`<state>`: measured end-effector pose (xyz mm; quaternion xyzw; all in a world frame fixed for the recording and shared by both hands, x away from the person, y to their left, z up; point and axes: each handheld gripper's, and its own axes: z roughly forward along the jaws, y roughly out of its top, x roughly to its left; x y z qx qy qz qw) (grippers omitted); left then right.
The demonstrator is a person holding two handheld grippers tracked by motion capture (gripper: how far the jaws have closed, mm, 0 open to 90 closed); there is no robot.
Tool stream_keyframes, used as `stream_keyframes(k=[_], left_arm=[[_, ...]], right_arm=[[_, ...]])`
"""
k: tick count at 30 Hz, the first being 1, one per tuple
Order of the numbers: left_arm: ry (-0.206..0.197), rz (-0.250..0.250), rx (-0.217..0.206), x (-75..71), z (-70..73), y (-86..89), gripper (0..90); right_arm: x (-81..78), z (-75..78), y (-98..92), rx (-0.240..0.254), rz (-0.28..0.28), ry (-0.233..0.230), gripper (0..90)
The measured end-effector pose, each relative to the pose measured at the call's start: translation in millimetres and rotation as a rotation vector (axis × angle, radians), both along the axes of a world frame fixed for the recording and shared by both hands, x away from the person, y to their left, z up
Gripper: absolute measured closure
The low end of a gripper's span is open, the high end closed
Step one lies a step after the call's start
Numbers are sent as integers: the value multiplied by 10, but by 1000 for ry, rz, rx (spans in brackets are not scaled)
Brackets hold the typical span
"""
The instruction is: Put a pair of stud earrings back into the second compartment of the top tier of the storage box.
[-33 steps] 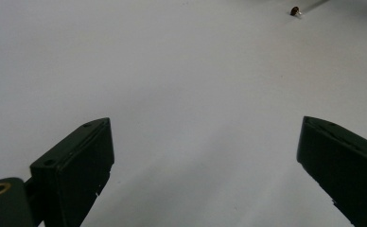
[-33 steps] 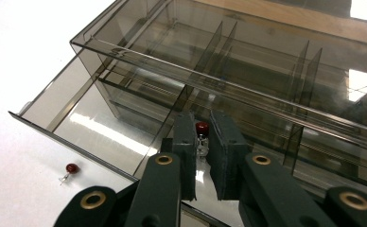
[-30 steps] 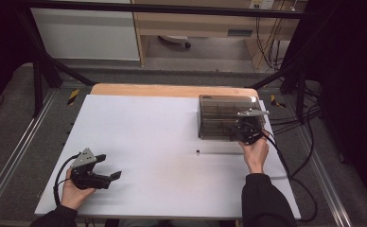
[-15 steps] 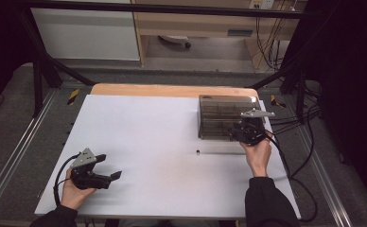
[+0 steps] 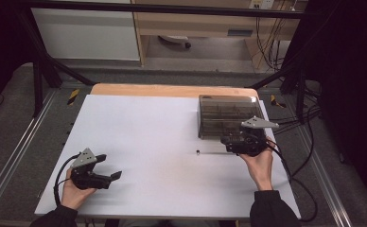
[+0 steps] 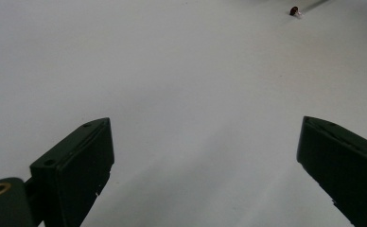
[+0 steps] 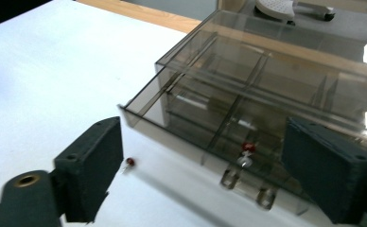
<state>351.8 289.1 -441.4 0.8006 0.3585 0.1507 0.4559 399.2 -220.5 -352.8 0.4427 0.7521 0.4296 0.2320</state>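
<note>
A smoky clear drawer box (image 5: 224,116) stands at the table's right rear, and its bottom drawer (image 7: 181,130) sticks out toward me. A small red part (image 7: 248,147) lies inside that drawer. Another small red part with wire legs (image 7: 130,161) lies on the white table just left of the drawer front, seen as a dark speck (image 5: 198,152) from above. My right gripper (image 5: 233,140) is open at the drawer front (image 7: 205,142), holding nothing. My left gripper (image 5: 109,165) rests open at the near left, its jaws wide over bare table (image 6: 205,137), the red part (image 6: 293,10) far ahead.
The white table top (image 5: 153,132) has a wooden strip (image 5: 172,90) along its far edge. Cables (image 5: 295,161) trail from the right gripper off the right side. Black frame posts (image 5: 39,71) and a metal rail (image 5: 11,161) border the table.
My right gripper has drawn back a little from the box toward the person. The left gripper has stayed put.
</note>
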Motion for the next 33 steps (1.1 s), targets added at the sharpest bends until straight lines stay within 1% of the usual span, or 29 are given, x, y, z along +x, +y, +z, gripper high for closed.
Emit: stream_keyframes(k=[2, 6, 9, 14, 17, 24, 27, 33], left_arm=[[0, 0, -1, -1, 0, -2, 43], [0, 0, -2, -1, 0, -5, 43], [0, 0, -2, -1, -1, -4, 43], [1, 0, -2, -1, -1, -4, 43], [1, 0, -2, -1, -1, -3, 43], [0, 1, -1, -1, 1, 2, 43], [0, 1, -1, -1, 1, 1, 43], [0, 0, -2, -2, 1, -1, 43]], right_arm=[[-47, -21, 15, 10, 3, 7, 95], [-118, -87, 51, 6, 12, 32, 43], [-160, -150, 75, 6, 14, 33, 27], [-212, -250, 142, 0, 29, 51, 12], [-230, -309, 189, 6, 44, 62, 10], [-214, -468, 310, -1, 74, 99, 7], [-202, -540, 380, -6, 83, 124, 9], [-147, -666, 488, 3, 92, 142, 26]])
